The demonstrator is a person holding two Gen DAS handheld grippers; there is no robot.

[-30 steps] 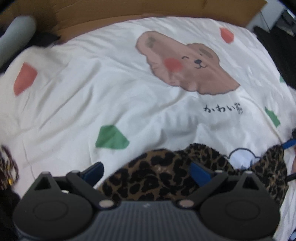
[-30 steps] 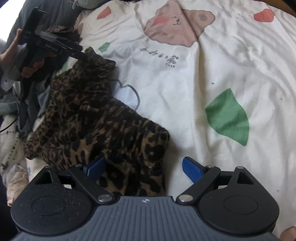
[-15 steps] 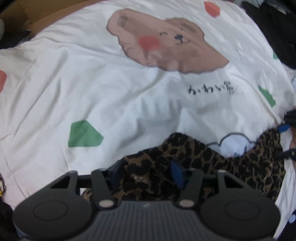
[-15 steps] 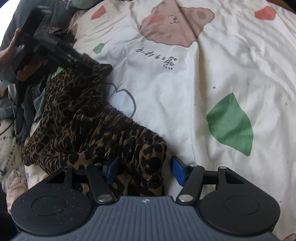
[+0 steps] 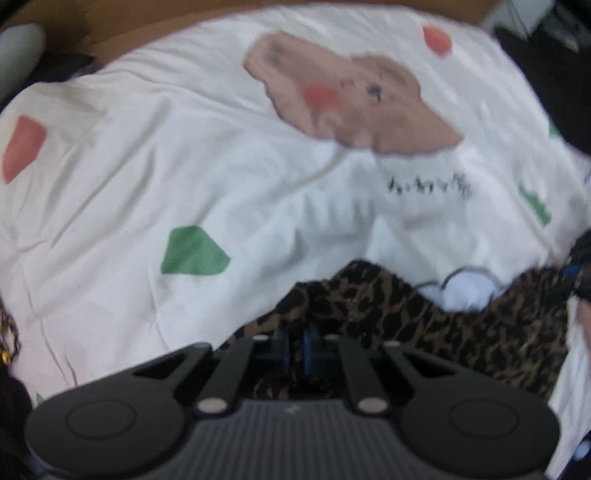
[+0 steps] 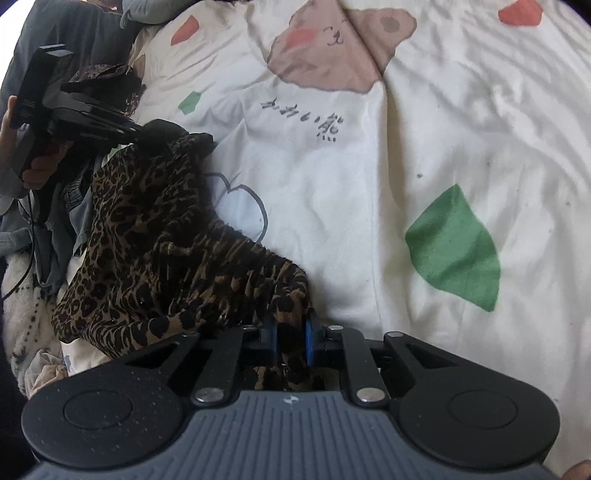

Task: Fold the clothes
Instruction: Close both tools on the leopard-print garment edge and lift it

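A leopard-print garment (image 6: 155,243) lies bunched at the near edge of a white bedsheet (image 6: 424,155) printed with a brown bear. My right gripper (image 6: 291,338) is shut on one corner of it, cloth pinched between the blue pads. My left gripper (image 5: 294,345) is shut on the opposite corner of the garment (image 5: 461,332). In the right wrist view the left gripper (image 6: 147,134) shows at the upper left, held by a hand, with the garment stretched between the two. The left wrist view is blurred.
A heap of other clothes (image 6: 40,229), grey, denim and white, lies left of the garment. Dark clothing (image 5: 554,85) sits off the bed's far right. A brown headboard (image 5: 110,22) runs behind the sheet.
Both grippers went from open around the garment's corners to shut on them. The left gripper view shifted and blurred as it moved.
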